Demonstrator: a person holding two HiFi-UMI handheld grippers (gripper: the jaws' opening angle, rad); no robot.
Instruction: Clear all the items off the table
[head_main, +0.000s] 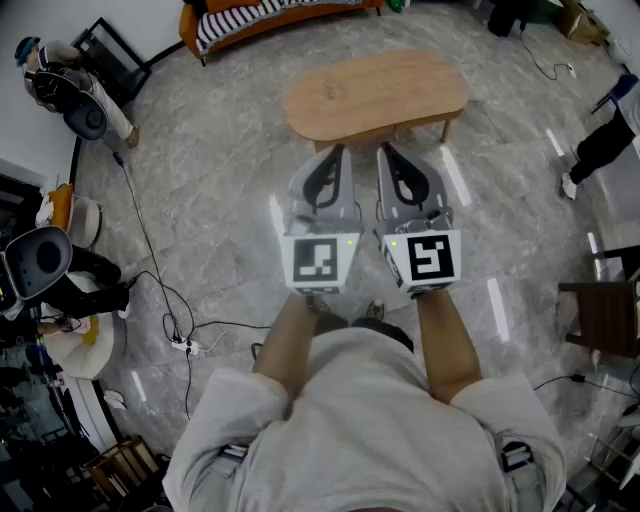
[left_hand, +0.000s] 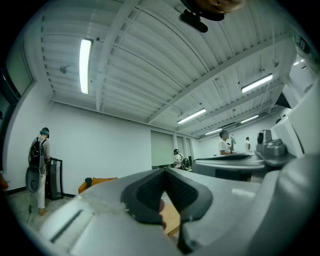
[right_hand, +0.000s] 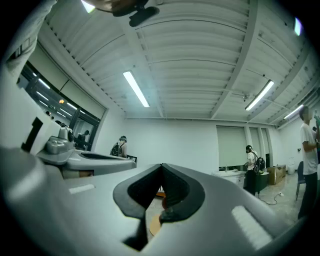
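An oval wooden table (head_main: 375, 92) stands ahead of me on the grey marble floor; nothing shows on its top. My left gripper (head_main: 338, 152) and right gripper (head_main: 387, 151) are held side by side at chest height, short of the table's near edge. Both are shut with nothing between the jaws. In the left gripper view the shut jaws (left_hand: 164, 171) point toward the room, and a slice of the wooden table (left_hand: 171, 219) shows below them. In the right gripper view the shut jaws (right_hand: 161, 166) likewise hide most of the table (right_hand: 154, 224).
An orange sofa with a striped cover (head_main: 262, 17) stands beyond the table. Cables and a power strip (head_main: 186, 346) lie on the floor at my left. A dark chair (head_main: 606, 316) is at the right. People stand at the far left (head_main: 62, 85) and far right (head_main: 604, 137).
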